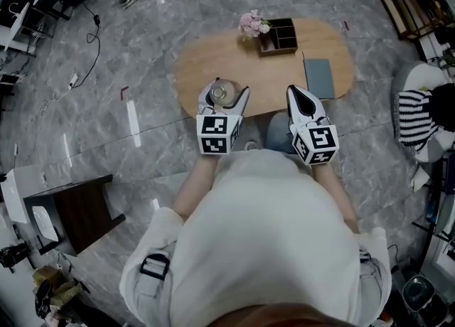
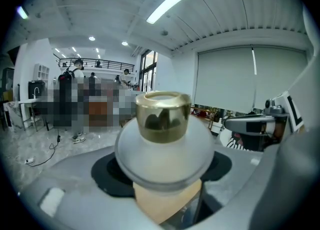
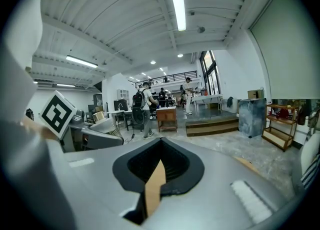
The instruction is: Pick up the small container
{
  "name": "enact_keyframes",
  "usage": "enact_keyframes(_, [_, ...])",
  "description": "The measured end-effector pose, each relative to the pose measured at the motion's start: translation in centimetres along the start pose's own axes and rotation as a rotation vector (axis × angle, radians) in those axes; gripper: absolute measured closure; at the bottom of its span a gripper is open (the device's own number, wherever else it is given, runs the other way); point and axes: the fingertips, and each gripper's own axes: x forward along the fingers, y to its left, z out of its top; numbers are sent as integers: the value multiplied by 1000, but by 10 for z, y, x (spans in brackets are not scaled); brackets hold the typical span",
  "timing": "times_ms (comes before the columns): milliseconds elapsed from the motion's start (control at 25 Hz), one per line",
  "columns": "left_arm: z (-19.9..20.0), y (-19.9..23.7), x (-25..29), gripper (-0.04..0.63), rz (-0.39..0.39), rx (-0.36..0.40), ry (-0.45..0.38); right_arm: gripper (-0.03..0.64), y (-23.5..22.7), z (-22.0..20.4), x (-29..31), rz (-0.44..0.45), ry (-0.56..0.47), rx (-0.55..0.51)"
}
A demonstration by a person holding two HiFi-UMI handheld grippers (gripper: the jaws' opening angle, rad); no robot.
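The small container (image 2: 164, 139) is a frosted white round jar with a gold lid. My left gripper (image 2: 162, 166) is shut on its body and holds it upright, lid up. In the head view the small container (image 1: 219, 93) shows between the jaws of the left gripper (image 1: 222, 92), over the near edge of the oval wooden table (image 1: 206, 62). My right gripper (image 1: 297, 92) hovers beside it at the same edge, its jaws together in a point. In the right gripper view the right gripper (image 3: 159, 166) is shut with nothing between its black pads.
At the table's far side stand a dark compartment box (image 1: 279, 36) and a small pink flower bunch (image 1: 252, 23). A grey flat pad (image 1: 319, 77) lies at the right end. Marble floor surrounds the table; a dark side table (image 1: 78, 212) is at the left.
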Motion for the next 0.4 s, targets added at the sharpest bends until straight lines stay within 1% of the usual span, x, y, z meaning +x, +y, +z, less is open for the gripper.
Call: enact_keyframes(400, [5, 4, 3, 247, 5, 0, -11, 620, -1, 0, 2, 1, 2, -10])
